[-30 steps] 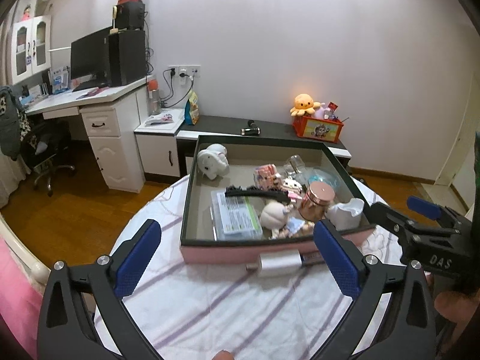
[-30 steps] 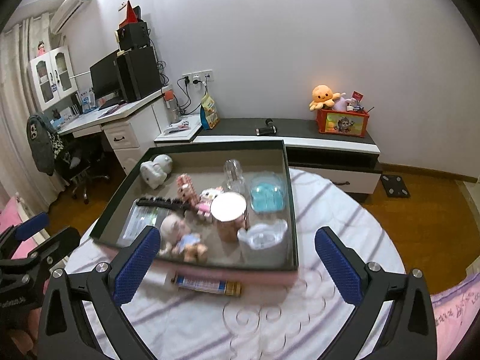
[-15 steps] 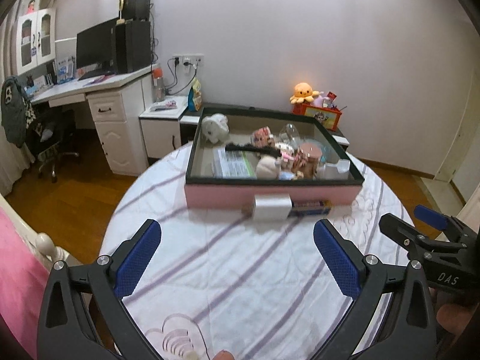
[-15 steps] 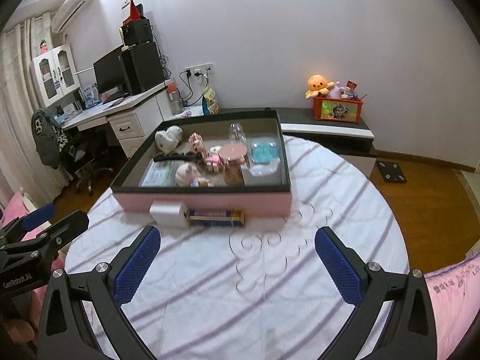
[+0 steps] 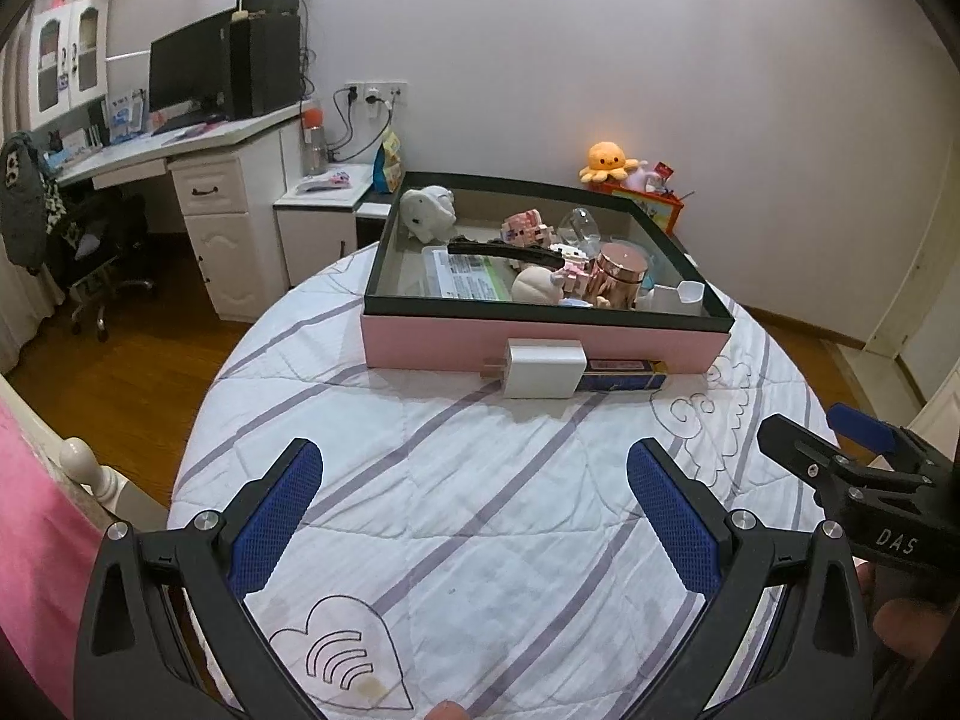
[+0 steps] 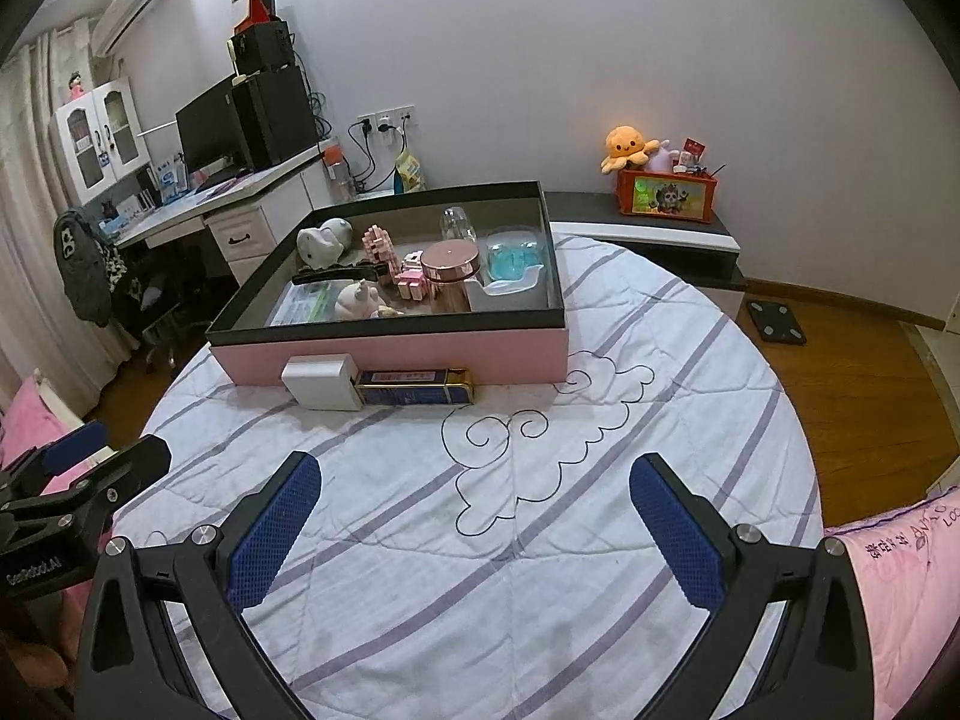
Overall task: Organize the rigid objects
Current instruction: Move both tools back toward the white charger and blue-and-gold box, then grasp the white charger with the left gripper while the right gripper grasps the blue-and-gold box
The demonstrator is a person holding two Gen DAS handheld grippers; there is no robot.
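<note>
**Both grippers empty above the quilt, box and two loose items ahead**

The left gripper (image 5: pixel 474 516) hangs over the striped quilt (image 5: pixel 480 480) with its blue-padded fingers (image 5: pixel 276 516) spread wide and nothing between them; the right gripper (image 6: pixel 474 516) does the same, its fingers (image 6: pixel 678 534) far apart and empty. Each gripper shows at the edge of the other's view, held beside it at the near side of the round table.

The pink box (image 6: pixel 396 348) with a dark rim sits toward the far side of the table, well apart from both pairs of fingers; inside it lie a white toy (image 6: pixel 324 240), a pink block figure (image 6: pixel 378 243), a copper-lidded jar (image 6: pixel 453 273), a clear blue case (image 6: pixel 513 258), a black comb (image 5: pixel 504 252) and a flat packet (image 5: pixel 468 279), crowded together.

Just in front of the box's near wall, touching or almost touching it, a white charger (image 5: pixel 543 366) lies on the quilt; a blue and gold carton (image 6: pixel 414 393) lies end to end with it, on the charger's right. In the left wrist view both lie straight ahead between the finger lines but far beyond the tips; in the right wrist view they sit ahead and to the left.
</note>
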